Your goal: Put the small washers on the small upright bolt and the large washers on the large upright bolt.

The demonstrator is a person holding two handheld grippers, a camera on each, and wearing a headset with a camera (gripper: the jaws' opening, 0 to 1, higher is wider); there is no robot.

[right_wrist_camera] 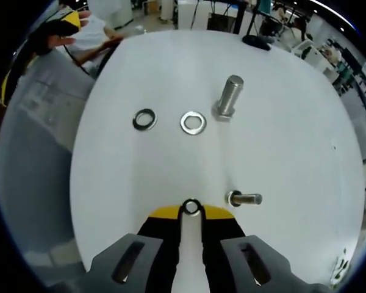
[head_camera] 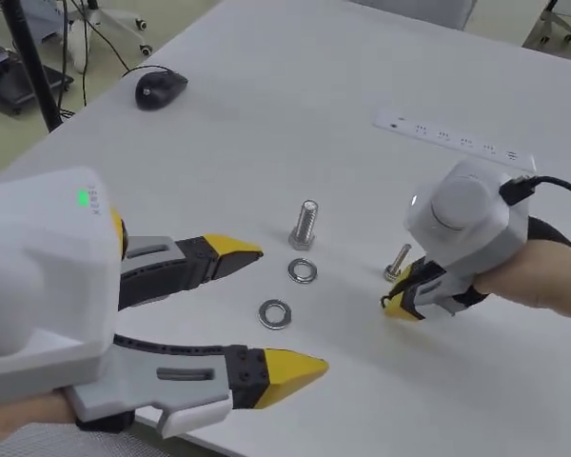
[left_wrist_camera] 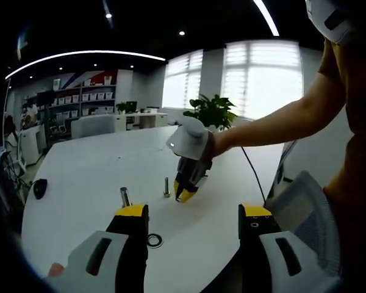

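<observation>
Yellow tips of your left gripper (left_wrist_camera: 193, 210) stand wide apart with nothing between them, at the near edge of the white table (head_camera: 266, 143). Just ahead of them two washers lie flat. In the head view the nearer washer (head_camera: 274, 312) sits between the open tips. The farther washer (head_camera: 303, 270) lies just past it, close to the foot of the large bolt (head_camera: 305, 227), which stands upright. Off to the right, your right gripper (right_wrist_camera: 192, 210) points down at the table, its jaws clamped on a small washer (right_wrist_camera: 192, 200) held at the very tips. The small bolt (head_camera: 398, 262) stands upright just beside those tips, not touching them. Farther back lie a white power strip (head_camera: 452, 138) and a dark mouse (head_camera: 160, 89).
</observation>
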